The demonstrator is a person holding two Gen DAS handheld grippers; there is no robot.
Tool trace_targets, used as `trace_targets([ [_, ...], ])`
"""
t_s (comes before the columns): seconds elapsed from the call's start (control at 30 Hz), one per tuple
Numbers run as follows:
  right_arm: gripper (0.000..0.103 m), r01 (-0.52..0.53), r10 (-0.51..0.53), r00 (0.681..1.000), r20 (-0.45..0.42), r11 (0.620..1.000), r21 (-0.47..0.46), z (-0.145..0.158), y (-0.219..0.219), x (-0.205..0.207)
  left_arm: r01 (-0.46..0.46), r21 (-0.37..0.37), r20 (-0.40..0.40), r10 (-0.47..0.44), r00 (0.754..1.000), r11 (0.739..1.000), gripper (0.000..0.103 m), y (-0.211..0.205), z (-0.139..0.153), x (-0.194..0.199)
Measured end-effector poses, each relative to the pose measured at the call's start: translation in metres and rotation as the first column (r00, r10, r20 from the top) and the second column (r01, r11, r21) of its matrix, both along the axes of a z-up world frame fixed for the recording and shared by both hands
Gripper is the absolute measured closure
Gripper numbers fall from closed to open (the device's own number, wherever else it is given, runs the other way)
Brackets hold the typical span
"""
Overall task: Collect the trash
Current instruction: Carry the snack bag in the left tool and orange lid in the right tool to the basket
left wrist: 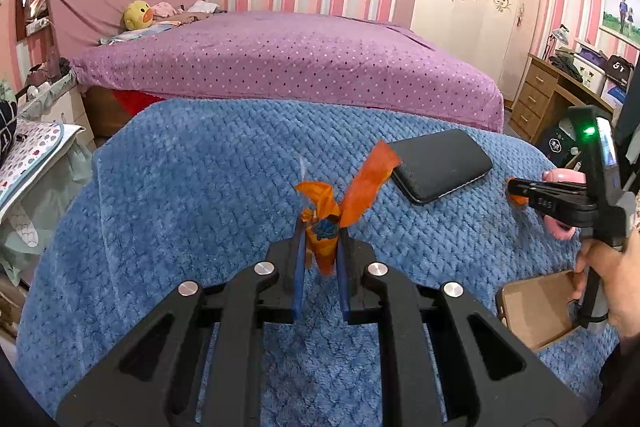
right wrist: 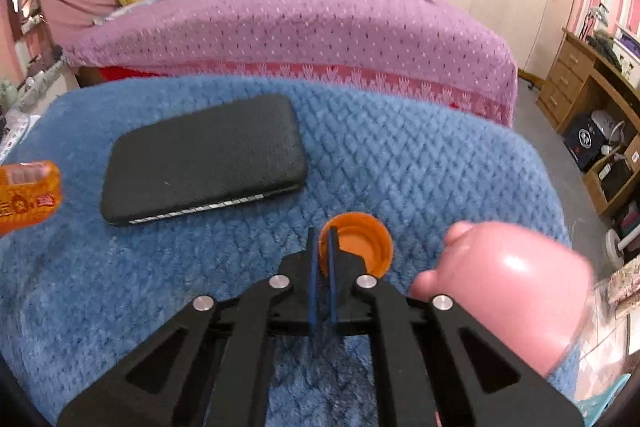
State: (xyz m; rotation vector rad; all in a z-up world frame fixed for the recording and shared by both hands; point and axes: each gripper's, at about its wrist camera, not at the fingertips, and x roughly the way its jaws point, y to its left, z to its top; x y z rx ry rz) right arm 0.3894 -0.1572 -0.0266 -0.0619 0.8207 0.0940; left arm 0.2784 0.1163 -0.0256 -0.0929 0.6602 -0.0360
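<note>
In the lower middle of the left wrist view, the left gripper (left wrist: 319, 241) is closed on a crumpled orange wrapper (left wrist: 340, 203), which stands up above the blue blanket (left wrist: 180, 187). In the right wrist view, the right gripper (right wrist: 322, 247) is closed on the rim of an orange bottle cap (right wrist: 360, 247) near the centre, with a black case (right wrist: 204, 159) lying at the upper left and a pink toy (right wrist: 508, 287) at the lower right. An open cardboard box (left wrist: 536, 311) sits at the lower right of the left wrist view, beside the hand (left wrist: 612, 287) that holds the right gripper.

Black case (right wrist: 204, 159) left of centre, pink toy (right wrist: 516, 291) crowding right, blue blanket (right wrist: 400, 163) open between
</note>
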Motion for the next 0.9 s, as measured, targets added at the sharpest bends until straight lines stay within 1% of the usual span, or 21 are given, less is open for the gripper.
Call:
trace_targets([
  [0.2, 0.099, -0.041, 0.040, 0.998, 0.054, 0.999, 0.027, 0.018, -0.003, -0.025, 0.002, 0.025, 0.027, -0.003, 1.000, 1.000, 0.091, -0.011, 0.017, -0.010],
  [0.27, 0.099, -0.040, 0.040, 0.998, 0.054, 0.999, 0.007, 0.021, -0.002, -0.030, 0.003, 0.021, 0.036, -0.004, 0.999, 1.000, 0.091, -0.012, 0.024, -0.016],
  [0.37, 0.099, -0.075, 0.077, 0.994, 0.077, 0.997, -0.031, 0.027, 0.001, -0.038, -0.005, 0.012, 0.048, 0.004, 0.999, 1.000, 0.091, -0.011, 0.031, -0.023],
  [0.4, 0.099, -0.083, 0.086, 0.993, 0.081, 0.996, -0.030, 0.030, 0.000, -0.040, -0.005, 0.011, 0.049, 0.004, 0.999, 1.000, 0.091, -0.011, 0.033, -0.025],
  [0.47, 0.099, -0.093, 0.094, 0.991, 0.100, 0.996, -0.016, 0.038, 0.003, -0.047, -0.002, 0.016, 0.044, 0.001, 0.999, 1.000, 0.091, -0.012, 0.036, -0.027],
  [0.57, 0.099, -0.102, 0.097, 0.988, 0.121, 0.994, 0.029, 0.049, 0.000, -0.062, 0.005, 0.032, 0.037, -0.006, 0.999, 0.999, 0.091, -0.017, 0.040, -0.032],
  [0.77, 0.099, -0.116, 0.107, 0.985, 0.136, 0.991, 0.065, 0.054, -0.014, -0.111, 0.032, 0.044, 0.040, -0.033, 0.999, 0.999, 0.091, -0.033, 0.056, -0.061],
  [0.9, 0.099, -0.118, 0.107, 0.985, 0.137, 0.990, 0.071, 0.053, -0.029, -0.156, 0.071, 0.041, 0.029, -0.072, 0.997, 0.997, 0.091, -0.053, 0.063, -0.085],
])
